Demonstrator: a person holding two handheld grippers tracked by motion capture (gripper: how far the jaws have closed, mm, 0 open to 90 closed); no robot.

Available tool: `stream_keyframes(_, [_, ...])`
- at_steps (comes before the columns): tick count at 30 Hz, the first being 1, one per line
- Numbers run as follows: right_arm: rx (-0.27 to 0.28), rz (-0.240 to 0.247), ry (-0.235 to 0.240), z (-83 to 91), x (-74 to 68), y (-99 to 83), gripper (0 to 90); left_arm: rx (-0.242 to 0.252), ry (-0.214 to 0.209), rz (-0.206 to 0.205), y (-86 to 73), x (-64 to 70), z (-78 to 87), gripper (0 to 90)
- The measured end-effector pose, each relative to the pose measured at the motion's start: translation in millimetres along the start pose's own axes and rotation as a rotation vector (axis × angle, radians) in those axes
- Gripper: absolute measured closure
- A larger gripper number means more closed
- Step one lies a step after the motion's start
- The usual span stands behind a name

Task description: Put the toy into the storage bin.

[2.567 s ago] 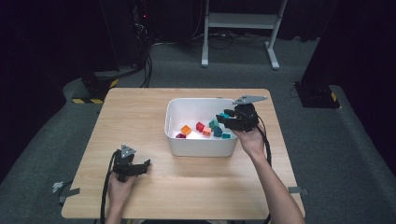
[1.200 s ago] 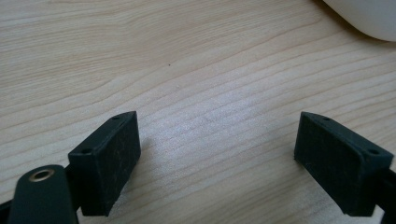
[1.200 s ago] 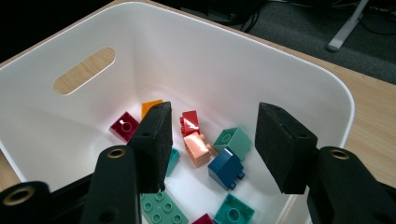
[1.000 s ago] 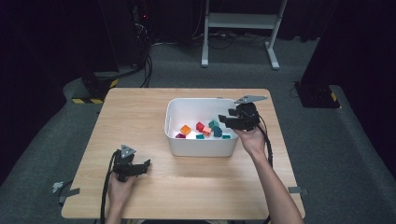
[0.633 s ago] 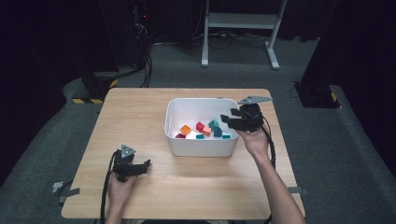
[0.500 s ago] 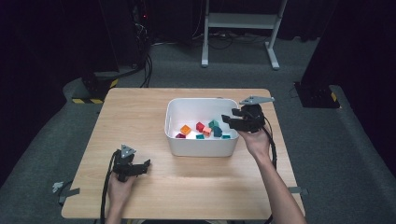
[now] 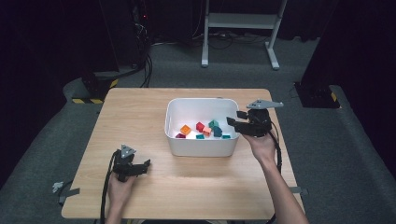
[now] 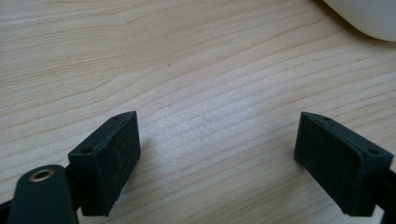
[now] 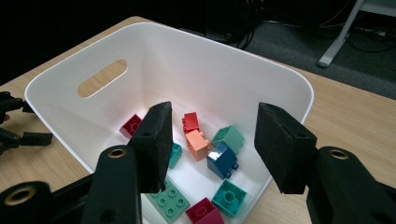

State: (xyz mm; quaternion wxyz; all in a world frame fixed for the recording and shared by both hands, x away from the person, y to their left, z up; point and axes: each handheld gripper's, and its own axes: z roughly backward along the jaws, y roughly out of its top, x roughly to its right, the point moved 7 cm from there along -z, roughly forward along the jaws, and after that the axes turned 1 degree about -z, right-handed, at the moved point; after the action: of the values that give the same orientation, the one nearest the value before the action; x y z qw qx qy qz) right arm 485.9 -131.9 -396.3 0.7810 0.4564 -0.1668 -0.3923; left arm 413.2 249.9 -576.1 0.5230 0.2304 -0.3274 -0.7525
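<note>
Hovering agape, right gripper [image 9: 210, 140] over bin [image 9: 280, 74] bricks [image 9: 198, 143], seemingly empty.

Bricks [image 9: 198, 144] in bin [image 7: 201, 147] on table [image 7: 135, 116]

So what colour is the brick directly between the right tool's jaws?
Peach-orange: the small plastic brick in the white bin, clearest in the right gripper view.

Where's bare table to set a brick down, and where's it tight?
Free: the wood left of the white bin, up to the far left corner, and the near strip between left gripper and the right forearm. Tight: inside the bin, where bricks cluster under the right gripper.
</note>
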Motion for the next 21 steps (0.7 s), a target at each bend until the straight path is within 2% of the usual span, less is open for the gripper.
stream_keyframes(21, [0.06,0.0,0.016,31.4,-9.6,-16.4,46.8,0.0,0.0,0.0,0.0,0.0,0.0,14.5])
